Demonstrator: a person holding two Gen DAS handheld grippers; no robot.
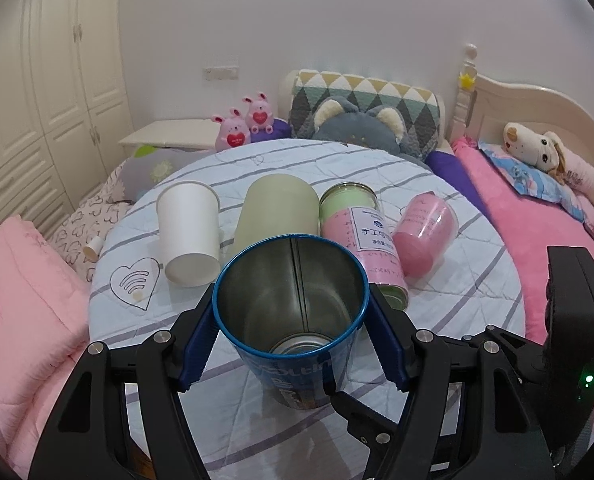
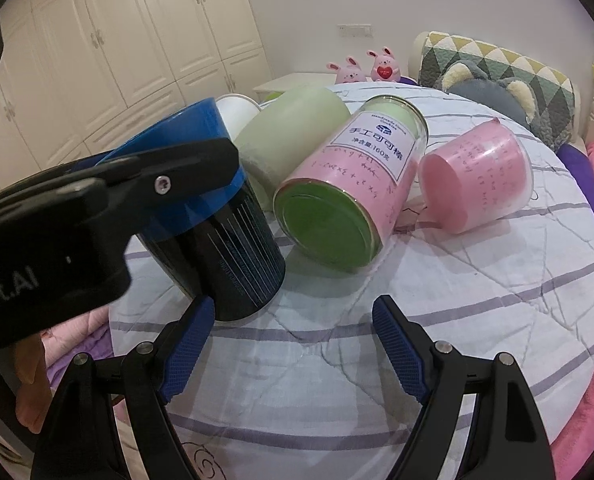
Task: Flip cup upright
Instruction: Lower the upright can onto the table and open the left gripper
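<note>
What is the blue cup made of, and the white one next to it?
The blue cup looks like metal: its inside is shiny grey with a straight seam, and a glossy printed coat covers the outside. The white cup looks like paper: matte, thin-walled, with a rolled rim. Neither is certain from looks alone.

Count, bed surface: blue tin cup (image 1: pixel 291 308) ×1, mouth up. White paper cup (image 1: pixel 189 232) ×1, on its side. Pale green cup (image 1: pixel 277 214) ×1. Labelled clear jar (image 1: pixel 361 236) ×1, lying down. Pink cup (image 1: pixel 423 234) ×1, lying down. Pink rabbit toys (image 1: pixel 245 124) ×2. Claws ×2.
</note>
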